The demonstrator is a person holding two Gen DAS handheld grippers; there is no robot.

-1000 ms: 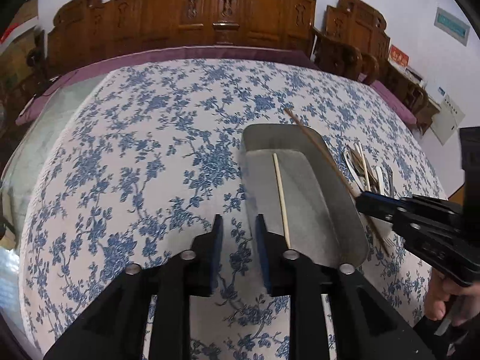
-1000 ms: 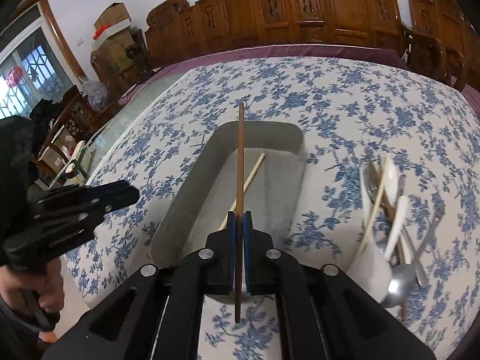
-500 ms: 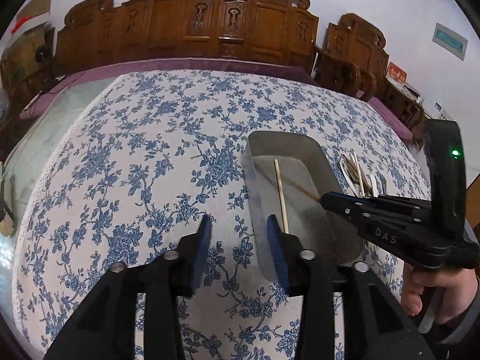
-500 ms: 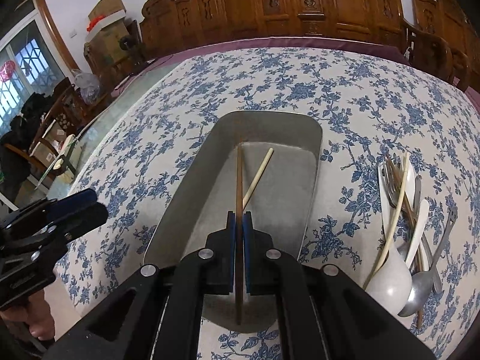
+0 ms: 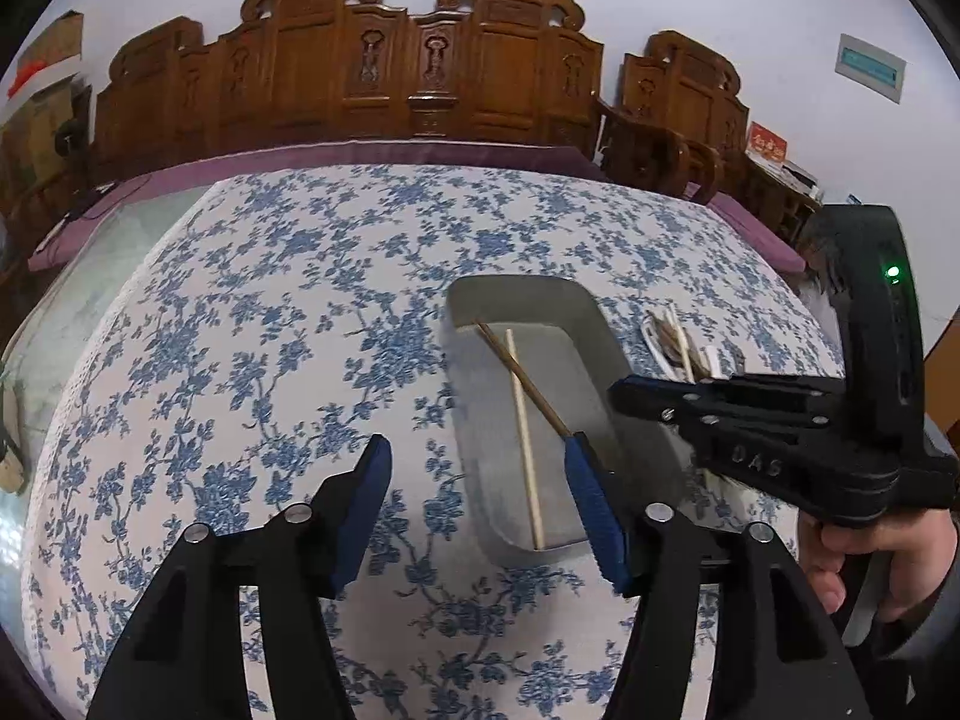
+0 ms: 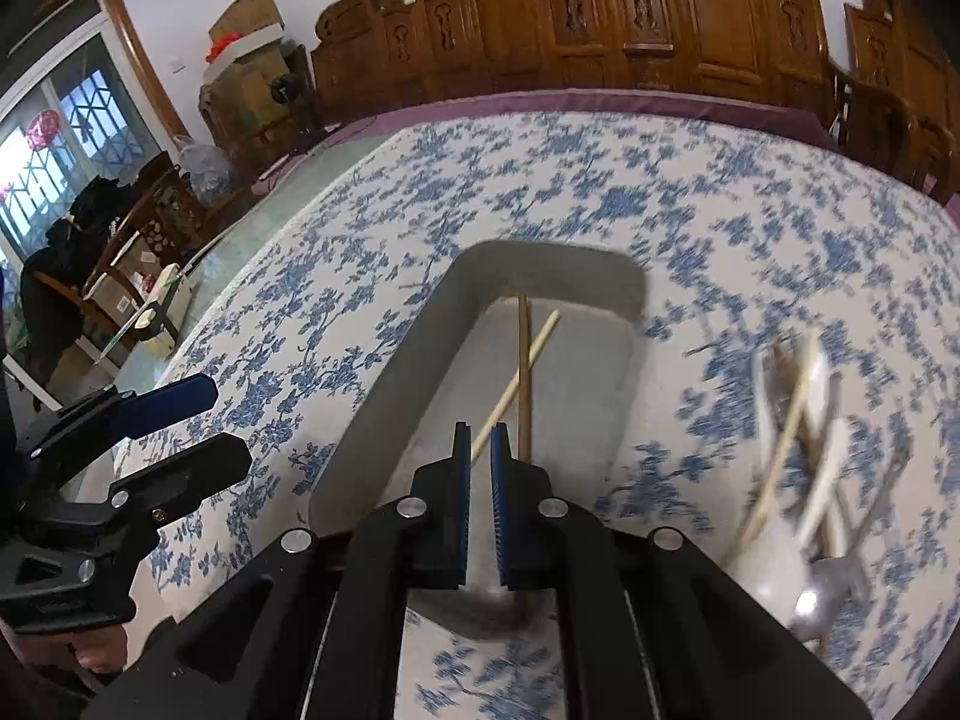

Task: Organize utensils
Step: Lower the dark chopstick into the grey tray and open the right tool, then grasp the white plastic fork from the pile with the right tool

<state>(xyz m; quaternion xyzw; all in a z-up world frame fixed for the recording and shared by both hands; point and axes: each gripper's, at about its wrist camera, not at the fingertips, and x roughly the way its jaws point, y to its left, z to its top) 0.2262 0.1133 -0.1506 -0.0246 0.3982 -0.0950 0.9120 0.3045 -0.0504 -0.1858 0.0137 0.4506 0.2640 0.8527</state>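
Note:
A grey metal tray [image 5: 591, 324] [image 6: 384, 396] lies on the blue-flowered tablecloth. In it lie a pale chopstick [image 5: 523, 438] [image 6: 522, 369] and a dark brown chopstick [image 5: 522, 375] [image 6: 524, 384], crossed. My right gripper [image 6: 481, 450] hangs over the tray's near end, its jaws slightly apart and empty; the brown chopstick lies just right of it. It also shows in the left wrist view [image 5: 624, 390]. My left gripper [image 5: 474, 468] is wide open and empty, over the tray's left rim.
A pile of utensils [image 6: 804, 420] [image 5: 678, 339], with white spoons, chopsticks and a metal spoon, lies right of the tray, blurred. Carved wooden chairs [image 5: 420, 72] line the table's far side. Boxes and clutter [image 6: 90, 276] stand at the left.
My right gripper has let go of the brown chopstick, which now lies in the tray across the pale one. My left gripper has opened wider.

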